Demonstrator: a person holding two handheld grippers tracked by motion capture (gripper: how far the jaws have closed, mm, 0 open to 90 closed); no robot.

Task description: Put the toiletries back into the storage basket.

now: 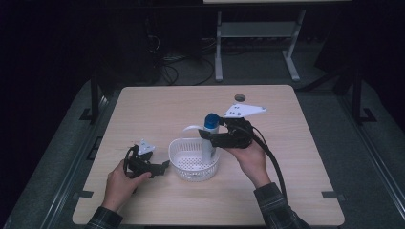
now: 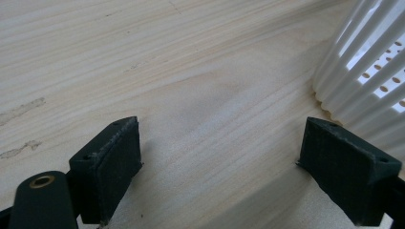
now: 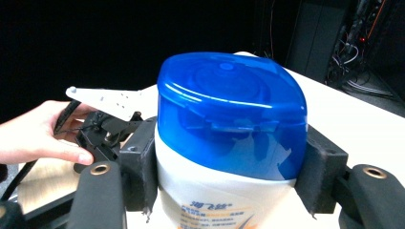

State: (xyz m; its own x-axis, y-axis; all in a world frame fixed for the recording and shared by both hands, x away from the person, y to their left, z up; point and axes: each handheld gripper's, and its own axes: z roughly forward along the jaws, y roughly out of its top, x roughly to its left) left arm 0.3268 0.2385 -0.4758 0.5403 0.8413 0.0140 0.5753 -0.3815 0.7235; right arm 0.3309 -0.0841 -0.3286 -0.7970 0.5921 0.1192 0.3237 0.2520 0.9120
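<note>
A white bottle (image 1: 209, 143) with a blue cap (image 3: 231, 112) stands upright inside a white perforated basket (image 1: 184, 155) at the middle of the wooden table. My right gripper (image 1: 215, 138) is shut on the bottle just under the cap, its pads (image 3: 141, 167) pressing both sides. My left gripper (image 1: 165, 167) rests low on the table just left of the basket, open with nothing between its pads (image 2: 112, 164). In the left gripper view the basket's ribbed wall (image 2: 356, 71) is at the right.
The wooden table (image 1: 157, 105) has a round cable hole (image 1: 239, 98) at its far edge. Metal legs of another table (image 1: 218, 47) stand behind on the dark floor. A cable (image 1: 272, 160) trails from my right gripper across the table's right half.
</note>
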